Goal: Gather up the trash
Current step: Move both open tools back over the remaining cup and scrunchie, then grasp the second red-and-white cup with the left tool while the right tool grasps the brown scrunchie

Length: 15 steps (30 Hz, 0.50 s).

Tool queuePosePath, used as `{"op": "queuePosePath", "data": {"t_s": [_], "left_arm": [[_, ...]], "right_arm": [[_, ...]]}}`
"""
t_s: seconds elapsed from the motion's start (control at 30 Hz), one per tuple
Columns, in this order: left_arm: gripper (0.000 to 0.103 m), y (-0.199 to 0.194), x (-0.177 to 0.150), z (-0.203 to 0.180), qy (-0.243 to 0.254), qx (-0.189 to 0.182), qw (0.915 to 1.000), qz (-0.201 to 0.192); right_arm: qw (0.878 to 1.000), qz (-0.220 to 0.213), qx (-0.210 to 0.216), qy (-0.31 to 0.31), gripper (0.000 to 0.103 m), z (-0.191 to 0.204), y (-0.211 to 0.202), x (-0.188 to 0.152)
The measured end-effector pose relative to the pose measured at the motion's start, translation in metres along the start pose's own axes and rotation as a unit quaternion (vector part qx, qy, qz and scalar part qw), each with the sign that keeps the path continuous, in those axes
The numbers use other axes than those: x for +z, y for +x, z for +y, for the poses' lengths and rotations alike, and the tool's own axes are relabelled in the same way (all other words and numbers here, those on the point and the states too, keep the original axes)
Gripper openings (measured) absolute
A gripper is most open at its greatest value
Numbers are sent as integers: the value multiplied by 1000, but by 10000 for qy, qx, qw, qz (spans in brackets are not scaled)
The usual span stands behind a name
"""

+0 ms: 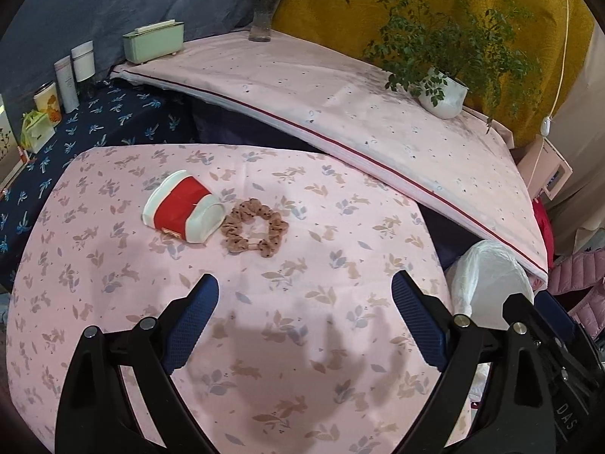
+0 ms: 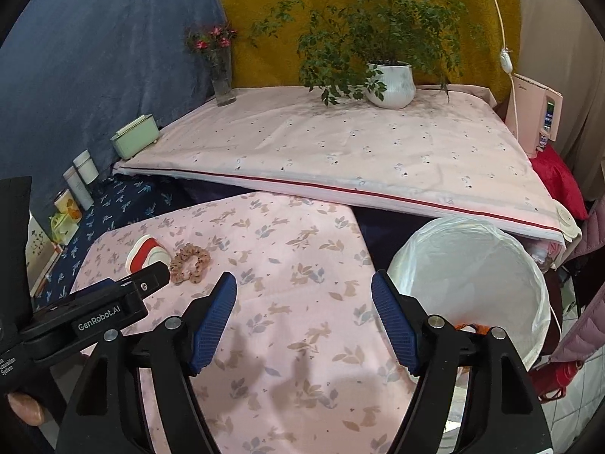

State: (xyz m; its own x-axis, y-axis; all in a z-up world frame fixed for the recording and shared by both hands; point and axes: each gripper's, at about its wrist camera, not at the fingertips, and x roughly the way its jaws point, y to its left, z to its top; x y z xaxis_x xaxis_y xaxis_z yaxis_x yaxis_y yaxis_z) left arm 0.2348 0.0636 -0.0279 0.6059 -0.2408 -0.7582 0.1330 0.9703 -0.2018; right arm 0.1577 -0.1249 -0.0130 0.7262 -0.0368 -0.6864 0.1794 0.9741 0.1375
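A crushed red-and-white paper cup (image 1: 181, 206) is seen lying on its side on the pink rabbit-print table (image 1: 113, 302), well to the left of the lined bin (image 2: 469, 280), with a brown hair scrunchie (image 1: 255, 231) just beside it on the bin side and apparently touching it. Neither has been picked up. Nearer the bin, the left gripper (image 1: 304, 321) is held above bare cloth with its blue pads spread wide and nothing between them. The right gripper (image 2: 304, 317), closer still to the bin, is likewise spread and empty, its right finger overlapping the bin's rim in the right wrist view. The bin itself, set against the table's right edge and lined with a white bag, is shown with something orange (image 2: 467, 327) just visible low inside, behind that finger; what it is cannot be told. The collecting is judged to be partly done at most: the cup at least is left to be fetched and dropped in, and whether the scrunchie counts as trash cannot be decided from the views.
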Motion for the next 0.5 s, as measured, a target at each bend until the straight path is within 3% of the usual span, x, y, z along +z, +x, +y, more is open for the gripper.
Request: {"op": "queuePosePath", "data": {"t_s": [0.5], "left_arm": [[89, 40, 15, 90, -107, 605, 9981, 106]], "right_arm": [[9976, 538, 300, -328, 71, 77, 75, -3]]}}
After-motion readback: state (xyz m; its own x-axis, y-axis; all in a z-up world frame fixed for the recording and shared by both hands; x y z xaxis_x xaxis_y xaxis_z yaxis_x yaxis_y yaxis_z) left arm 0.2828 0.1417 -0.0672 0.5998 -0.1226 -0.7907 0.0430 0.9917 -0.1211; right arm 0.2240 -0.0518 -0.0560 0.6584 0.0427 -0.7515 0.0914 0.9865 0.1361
